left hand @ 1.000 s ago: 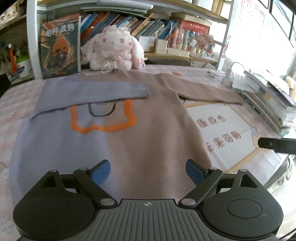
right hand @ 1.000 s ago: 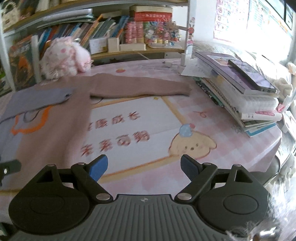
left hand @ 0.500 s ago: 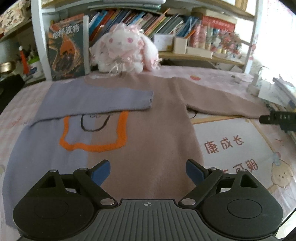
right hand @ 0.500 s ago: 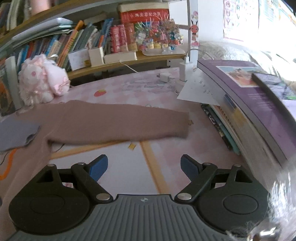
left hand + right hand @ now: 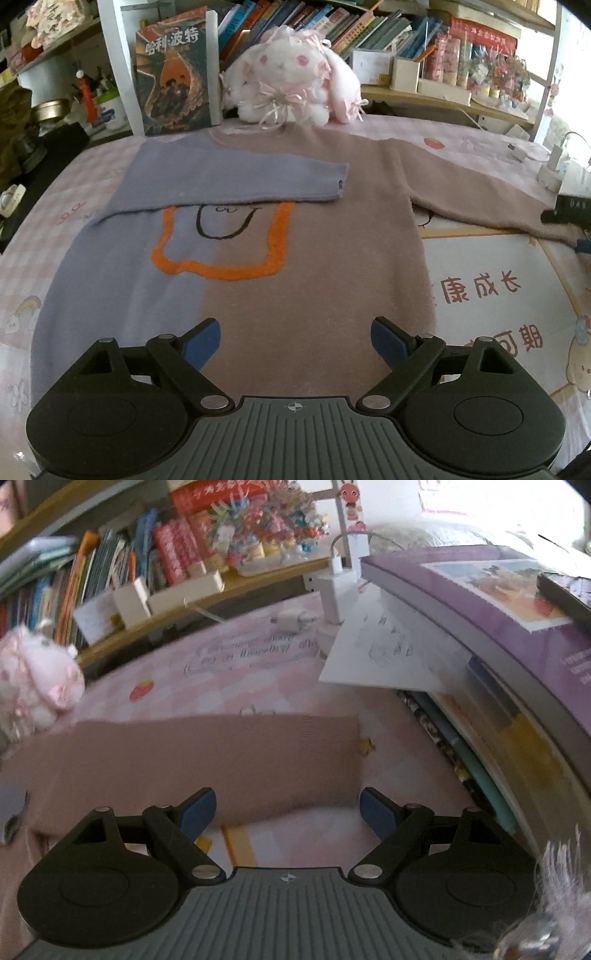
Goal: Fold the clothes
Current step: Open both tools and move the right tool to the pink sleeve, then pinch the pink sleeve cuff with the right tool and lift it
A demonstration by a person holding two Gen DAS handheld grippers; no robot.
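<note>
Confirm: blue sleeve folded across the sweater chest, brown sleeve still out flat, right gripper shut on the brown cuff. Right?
Not quite. The right gripper is open, jaws wide at the brown cuff with nothing pinched; the right wrist view shows it. The rest holds: the blue sleeve lies folded across the sweater chest and the brown sleeve is out flat.

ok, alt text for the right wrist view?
Open right gripper hovers at the cuff end of a brown sweater sleeve lying flat on a pink patterned tablecloth, nothing between its blue pads. A stack of books sits to the right, a cluttered bookshelf behind.
</note>
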